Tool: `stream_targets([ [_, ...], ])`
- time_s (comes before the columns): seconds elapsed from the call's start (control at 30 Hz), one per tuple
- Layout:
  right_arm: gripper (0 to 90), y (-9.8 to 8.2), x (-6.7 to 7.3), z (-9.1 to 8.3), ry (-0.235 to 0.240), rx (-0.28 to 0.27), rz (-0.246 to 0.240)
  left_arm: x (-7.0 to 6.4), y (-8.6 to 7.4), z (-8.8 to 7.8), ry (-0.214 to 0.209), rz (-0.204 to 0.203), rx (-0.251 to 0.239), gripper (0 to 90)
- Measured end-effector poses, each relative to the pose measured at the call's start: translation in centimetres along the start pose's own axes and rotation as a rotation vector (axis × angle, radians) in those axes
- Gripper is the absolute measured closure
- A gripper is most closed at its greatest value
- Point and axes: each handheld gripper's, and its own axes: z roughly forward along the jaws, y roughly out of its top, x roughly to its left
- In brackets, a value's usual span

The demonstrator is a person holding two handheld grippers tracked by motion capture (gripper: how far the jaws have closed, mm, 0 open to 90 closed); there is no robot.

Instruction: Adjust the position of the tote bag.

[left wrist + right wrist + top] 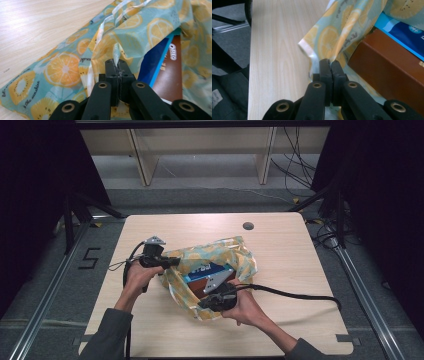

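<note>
The left gripper (pixel 117 65) has its two black jaws pressed together on a thin fold of the bag (pixel 75 67), the cloth standing up between the pads. The right gripper (pixel 330 67) does likewise: its jaws are clamped on a hem of the same bag, right at the pale stitched edge. In the high view the left gripper (pixel 172 262) bites the bag's left rim and the right gripper (pixel 204 303) its near rim, so the mouth is held apart between them.

There is one bag (pixel 235 251), soft and crumpled, of thin printed fabric: pale teal with orange citrus slices, kiwi halves and small lettering. It lies at the middle of the table (pixel 280 245), slumped on its side, its long axis running from near left to far right, with the opening towards the near left.

Inside it are two flat boxes, both rectangular and stiff. The blue box (pixel 156 60) carries white lettering and a lighter blue edge; the brown box (pixel 387 75), smooth and matt, lies just beside it and touching. Both point lengthwise along the bag.

Two hands hold the two grippers, each trailing one black cable. The table is light wood grain with rounded corners and one dark round hole (pixel 248 226) near its far edge.
</note>
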Motion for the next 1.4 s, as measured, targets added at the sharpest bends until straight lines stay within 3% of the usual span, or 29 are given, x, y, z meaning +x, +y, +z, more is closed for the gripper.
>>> stream_targets([
  [0.1,90.0,-0.1,0.1,0.2,-0.003,0.009,-0.031,-0.1,-0.1,-0.3,0.037,0.036,0.04,86.5],
  [0.17,90.0,-0.2,0.2,0.4,-0.004,0.014,-0.016,-0.7,0.1,-1.3,0.066,0.018,0.019,77.9],
  [0.27,90.0,-0.3,0.1,0.3,-0.009,0.016,-0.022,-2.4,1.0,-2.9,0.115,0.116,0.029,65.1],
  [0.3,90.0,-0.3,0.1,0.2,-0.009,0.021,-0.016,-3.3,1.6,-3.5,0.135,0.167,0.041,60.8],
  [0.33,90.0,-0.3,0.1,0.3,-0.003,0.012,-0.008,-4.1,2.1,-3.8,0.134,0.191,0.036,56.0],
  [0.37,90.0,-0.3,0.0,0.3,-0.003,0.009,-0.029,-5.0,2.6,-3.9,0.118,0.188,0.033,51.9],
  [0.4,90.0,-0.4,-0.1,0.3,-0.004,0.007,-0.031,-5.7,3.2,-3.7,0.099,0.202,0.012,47.6],
  [0.47,90.0,-0.4,0.0,0.0,-0.01,0.018,-0.007,-7.0,4.5,-2.5,0.086,0.236,0.035,43.3],
  [0.53,90.0,-0.5,0.1,-0.1,-0.004,0.009,0.002,-7.4,4.9,-1.3,0.091,0.237,0.051,40.0],
  [0.6,90.0,-0.5,-0.1,-0.4,-0.009,0.002,-0.038,-7.4,5.3,0.5,0.075,0.221,0.089,35.1],
  [0.67,90.0,-0.6,0.0,-0.7,-0.008,0.001,-0.02,-7.1,5.4,2.1,0.051,0.222,0.162,30.1],
  [0.73,90.0,-0.7,-0.1,-0.8,-0.004,-0.006,-0.013,-6.8,5.3,3.1,0.069,0.231,0.193,29.4],
  [0.77,90.0,-0.8,0.0,-0.8,-0.004,0.001,-0.018,-6.6,5.3,3.5,0.071,0.236,0.204,31.6],
  [0.83,90.0,-0.8,0.1,-0.7,-0.002,-0.002,-0.018,-6.0,5.4,4.0,0.059,0.278,0.206,51.9],
  [0.87,90.0,-0.9,0.4,-0.8,0.001,0.006,0.005,-5.7,5.5,4.2,0.056,0.268,0.204,62.5],
  [0.9,90.0,-0.9,0.4,-0.7,0.003,0.004,-0.014,-5.3,5.6,4.4,0.067,0.264,0.195,77.1],
  [0.93,90.0,-1.0,0.3,-0.7,-0.002,0.007,-0.052,-4.9,5.7,4.6,0.083,0.244,0.178,82.1],
  [0.97,90.0,-1.1,0.5,-0.7,-0.004,0.012,-0.049,-4.1,5.8,4.7,0.101,0.219,0.16,85.1],
  [1.03,90.0,-1.4,1.2,-0.5,0.012,0.029,-0.016,-2.8,6.0,4.8,0.116,0.164,0.143,87.2],
  [1.13,90.0,-2.1,2.3,0.1,0.034,0.071,-0.025,-0.5,5.8,5.0,0.164,0.079,0.122,87.7],
  [1.2,90.0,-2.9,2.8,0.8,0.053,0.105,-0.051,1.2,5.1,5.2,0.162,-0.002,0.117,87.2],
  [1.27,90.0,-3.2,2.9,1.1,0.052,0.121,-0.051,1.8,4.4,5.5,0.136,-0.033,0.125,86.7],
  [1.33,90.0,-2.9,2.8,0.7,0.059,0.118,-0.044,1.6,4.0,5.6,0.116,-0.037,0.122,86.7],
  [1.37,88.2,-2.7,2.6,0.4,0.056,0.104,-0.045,1.4,4.0,5.5,0.115,-0.029,0.124,86.7],
  [1.4,80.3,-2.3,2.5,-0.3,0.043,0.074,-0.028,1.3,4.1,5.4,0.114,-0.022,0.121,86.5],
])
